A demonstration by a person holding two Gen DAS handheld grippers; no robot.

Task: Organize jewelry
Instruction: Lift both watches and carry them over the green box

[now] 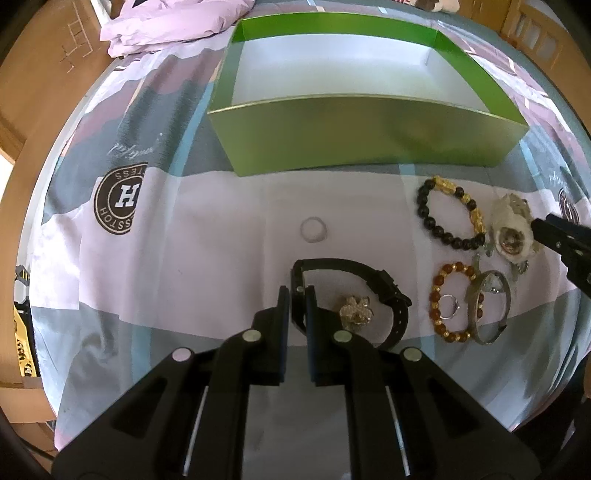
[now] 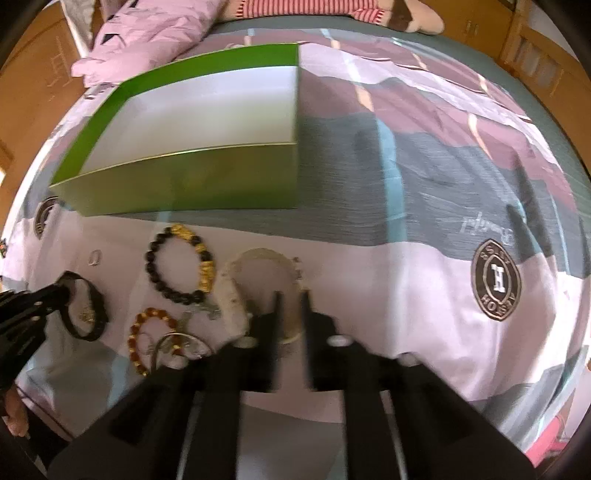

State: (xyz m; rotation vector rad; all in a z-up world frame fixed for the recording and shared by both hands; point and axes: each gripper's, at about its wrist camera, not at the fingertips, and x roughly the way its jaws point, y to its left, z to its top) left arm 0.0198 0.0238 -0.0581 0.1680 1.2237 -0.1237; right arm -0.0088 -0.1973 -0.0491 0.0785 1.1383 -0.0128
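Note:
My left gripper [image 1: 297,295] is shut on the near left side of a black watch strap [image 1: 343,264] that lies on the bedsheet, with a gold flower charm [image 1: 355,312] inside its loop. My right gripper [image 2: 291,299] stands open astride the near rim of a pale bangle [image 2: 258,253] with a lumpy white side; the pads do not visibly press on it. To the left lie a black bead bracelet with gold charms [image 2: 181,266], an amber bead bracelet [image 2: 147,332] and a silver bangle [image 1: 487,306]. A clear ring [image 1: 313,229] lies alone. Behind them stands an open green box [image 1: 369,133], white inside.
The bed is covered by a sheet printed in lilac, grey and teal [image 2: 406,295]. A crumpled pink quilt [image 1: 166,26] lies at its far left and a striped plush toy [image 2: 332,9] at the far edge. Wooden furniture [image 1: 44,92] surrounds the bed. A person's hand [image 2: 14,413] shows at the lower left.

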